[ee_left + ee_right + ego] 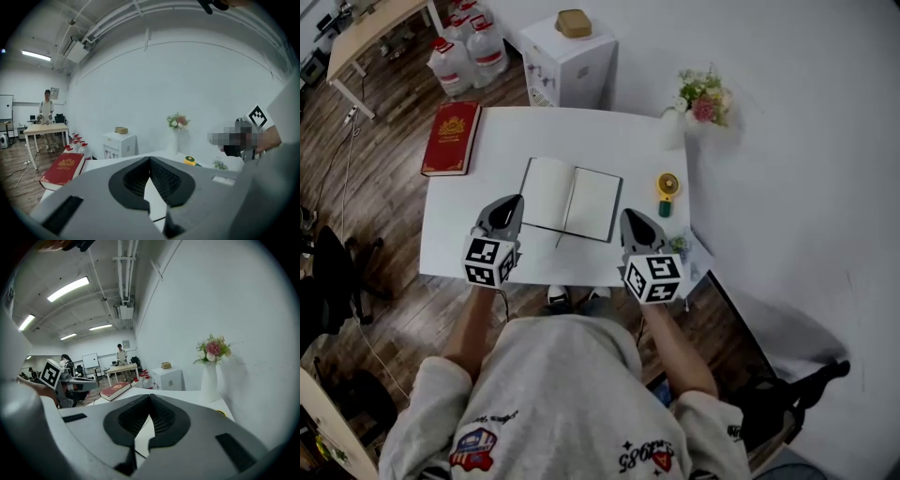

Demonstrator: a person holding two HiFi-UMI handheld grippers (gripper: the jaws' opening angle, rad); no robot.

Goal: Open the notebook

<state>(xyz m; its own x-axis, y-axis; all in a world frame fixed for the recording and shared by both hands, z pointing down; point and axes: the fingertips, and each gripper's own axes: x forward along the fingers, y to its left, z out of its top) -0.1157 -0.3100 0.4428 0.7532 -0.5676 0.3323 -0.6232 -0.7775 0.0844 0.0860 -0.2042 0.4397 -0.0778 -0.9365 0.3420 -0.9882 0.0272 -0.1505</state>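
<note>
The notebook [572, 199] lies open and flat on the white table [450, 239], its blank pages up and its dark cover edge showing along the near side. My left gripper [517, 199] hovers beside the notebook's left page, shut and empty. My right gripper [626, 216] hovers off the notebook's near right corner, also shut with nothing in it. In the left gripper view the jaws [150, 158] meet at their tips, with a strip of white page visible below them. The right gripper view shows the same closed tips [150, 395].
A red book [451, 137] lies at the table's far left. A small yellow and green gadget [667, 187] stands right of the notebook, a vase of flowers [703, 98] at the far right corner. A white cabinet [572, 61] and water bottles [469, 52] stand behind.
</note>
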